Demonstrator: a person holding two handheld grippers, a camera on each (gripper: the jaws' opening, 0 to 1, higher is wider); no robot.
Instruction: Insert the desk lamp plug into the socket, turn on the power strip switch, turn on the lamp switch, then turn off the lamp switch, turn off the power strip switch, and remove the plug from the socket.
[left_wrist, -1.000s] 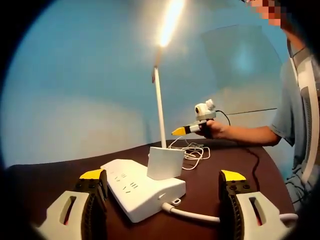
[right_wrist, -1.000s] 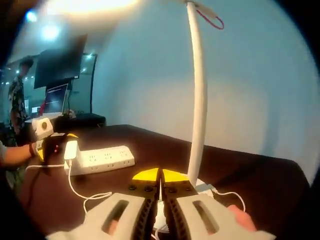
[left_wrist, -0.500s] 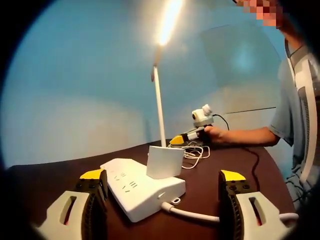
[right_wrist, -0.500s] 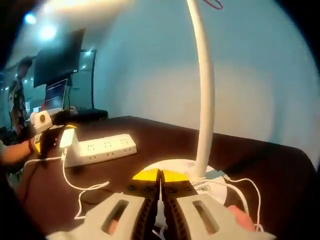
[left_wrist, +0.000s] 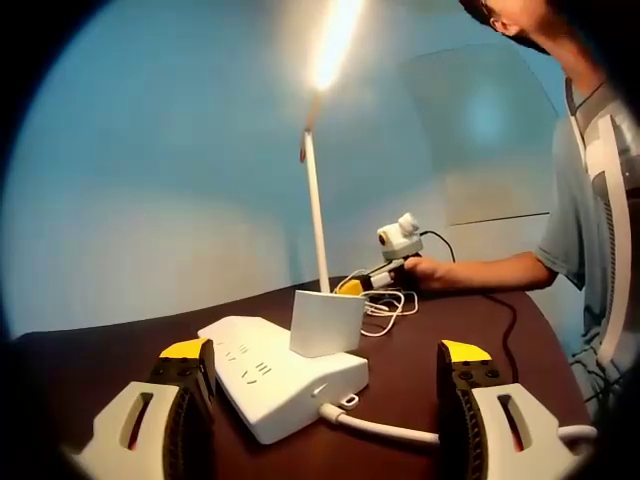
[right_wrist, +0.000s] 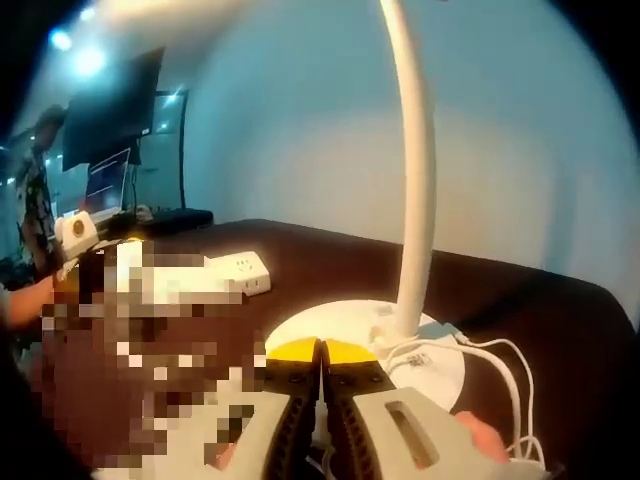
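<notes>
1. The left gripper (left_wrist: 325, 400) hangs with its jaws wide apart, holding nothing, just short of the strip (left_wrist: 283, 378) on the dark table (left_wrist: 470, 325).
2. The plug (left_wrist: 327, 322), a white block, sits in the strip's socket, its cord (left_wrist: 378, 428) running off between the jaws.
3. The right gripper (right_wrist: 320, 352) has its jaws pressed together, tips just above the lamp base (right_wrist: 345, 325); nothing shows between them.
4. The lamp (left_wrist: 318, 215) glows at its head, so the step in hand looks like switching it off.
5. Next, I judge, the closed tips must press the base's switch, which I cannot pick out.
</notes>
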